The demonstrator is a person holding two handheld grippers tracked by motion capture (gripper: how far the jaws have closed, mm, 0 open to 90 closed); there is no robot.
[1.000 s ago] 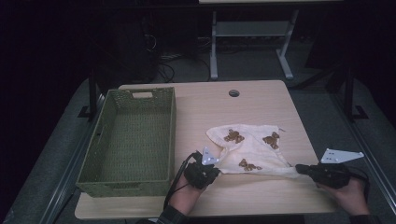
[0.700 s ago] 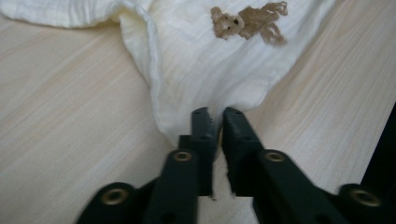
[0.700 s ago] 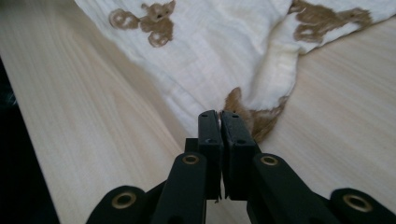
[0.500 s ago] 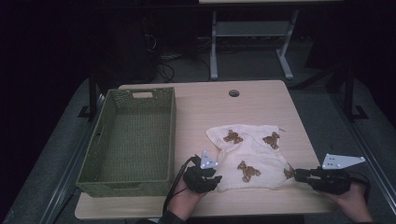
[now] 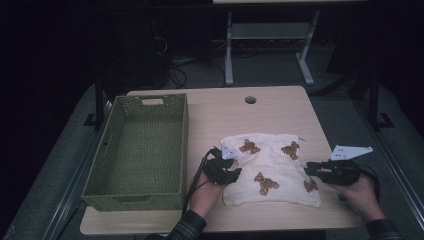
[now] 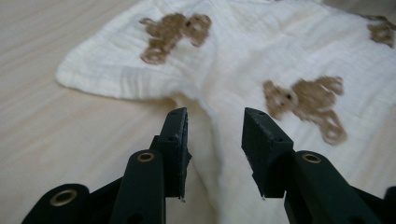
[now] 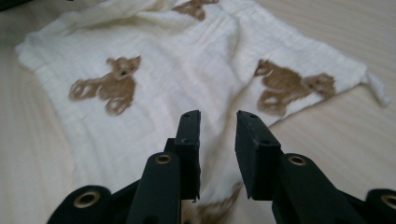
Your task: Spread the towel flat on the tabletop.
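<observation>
The wooden table (image 5: 280,107) is the biggest thing here, and on its left part stands a green woven basket (image 5: 140,150) with nothing seen inside it. To the right of the basket, on the near half of the table, lies the cream cloth with brown bear prints (image 5: 272,167), folded and flat on the wood. The left gripper (image 5: 231,171) sits at the left edge of the cloth, and in the left gripper view (image 6: 214,140) its jaws have just been opening; they stand apart now, with a ridge of the cloth under the gap but not pressed by the pads. The right gripper (image 5: 309,169) is at the right edge of the cloth. In the right gripper view (image 7: 218,144) its jaws stand apart above the cloth and they hold nothing.
</observation>
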